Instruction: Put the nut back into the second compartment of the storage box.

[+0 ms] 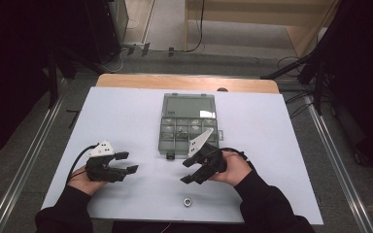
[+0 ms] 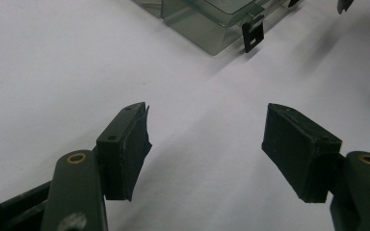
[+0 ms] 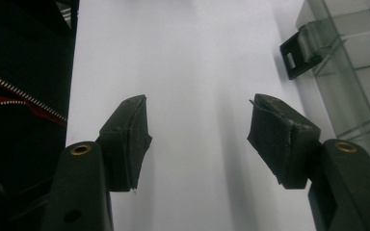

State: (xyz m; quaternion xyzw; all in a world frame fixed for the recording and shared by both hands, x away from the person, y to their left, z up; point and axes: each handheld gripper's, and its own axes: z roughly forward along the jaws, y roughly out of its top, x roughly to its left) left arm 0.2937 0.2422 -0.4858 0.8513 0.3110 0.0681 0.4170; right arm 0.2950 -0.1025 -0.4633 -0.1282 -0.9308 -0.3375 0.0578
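The table (image 1: 126,116), a flat white sheet over a wooden top, carried one clear, smoke-tinted plastic organiser box (image 1: 189,124) at its centre, lid folded back and small compartments exposed, their contents too small to identify. A black latch (image 3: 296,57) hung from the near wall of the box. The left gripper (image 1: 128,163) was held above the near-left part of the table, jaws spread with nothing between them and bare white surface beneath. The right gripper (image 1: 188,171) was held just in front of the box, likewise spread and empty, its worn black rubber pads (image 3: 282,137) frayed at the edges. A small metal nut (image 1: 188,201), ring-shaped and shiny, lay alone near the front edge, below the right gripper and apart from it. Judgement: the approach step was in hand, with no grasp made; the next move would probably require lowering the right gripper over the nut and closing squarely on so low and smooth a part.
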